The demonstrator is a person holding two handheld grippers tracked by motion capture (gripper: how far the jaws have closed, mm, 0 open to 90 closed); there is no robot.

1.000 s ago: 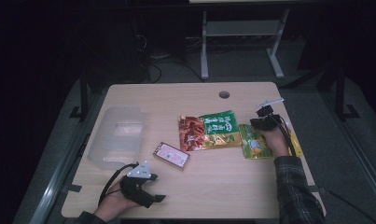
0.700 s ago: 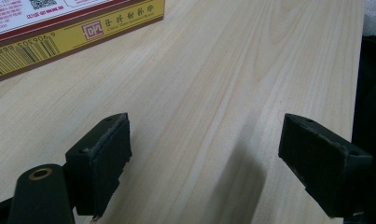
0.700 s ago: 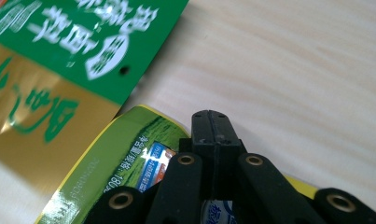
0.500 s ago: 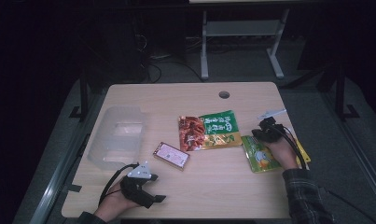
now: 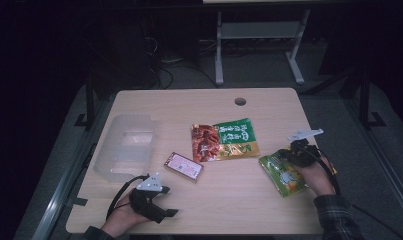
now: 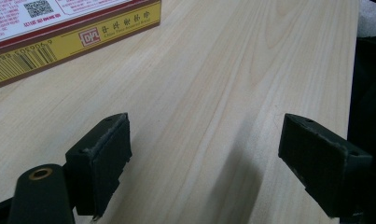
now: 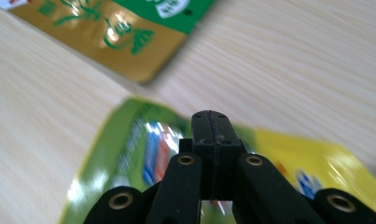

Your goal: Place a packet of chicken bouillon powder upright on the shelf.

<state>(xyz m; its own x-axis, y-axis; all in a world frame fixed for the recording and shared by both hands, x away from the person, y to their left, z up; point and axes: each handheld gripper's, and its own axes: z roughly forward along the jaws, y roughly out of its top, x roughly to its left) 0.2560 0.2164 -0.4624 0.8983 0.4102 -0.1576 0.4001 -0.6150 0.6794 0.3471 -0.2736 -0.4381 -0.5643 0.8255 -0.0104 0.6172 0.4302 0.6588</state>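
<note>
**Desk:** Green-yellow pouch [image 5: 284, 175], where on the bench [image 5: 229, 200]?

**Photo:** Near the right edge, lying flat, under the right tongs [image 5: 295, 152]. Just apart from the green pack [image 5: 238, 140] farther in. Seen close in the right gripper view as a blurred green and yellow sheet [image 7: 129, 154] beneath the black tips.

**Desk:** Right tongs closed or apart?

**Photo:** Closed, pad against pad [image 7: 210, 126], low over the pouch. Impossible to tell whether any foil is pinched between them. Held in the right hand [image 5: 320, 176], plaid sleeve at the bench's near edge.

**Desk:** And the left tongs [image 5: 166, 214]?

**Photo:** Spread wide, holding nothing [image 6: 204, 158], bare pale wood between the pads. Resting near the front edge, left of centre, in the left hand [image 5: 124, 217].

**Desk:** Anything close by?

**Photo:** Red-and-yellow box [image 5: 181, 166], flat on the wood just beyond the left tongs, apart from them; barcode and printed edge visible at the top left of the left gripper view [image 6: 59, 28]. Clear tub [image 5: 126, 150] farther left. Red pack [image 5: 205, 142] at mid-bench, touching the green pack. Gold lower corner of the green pack also visible beyond the pouch in the right gripper view [image 7: 115, 28].
</note>
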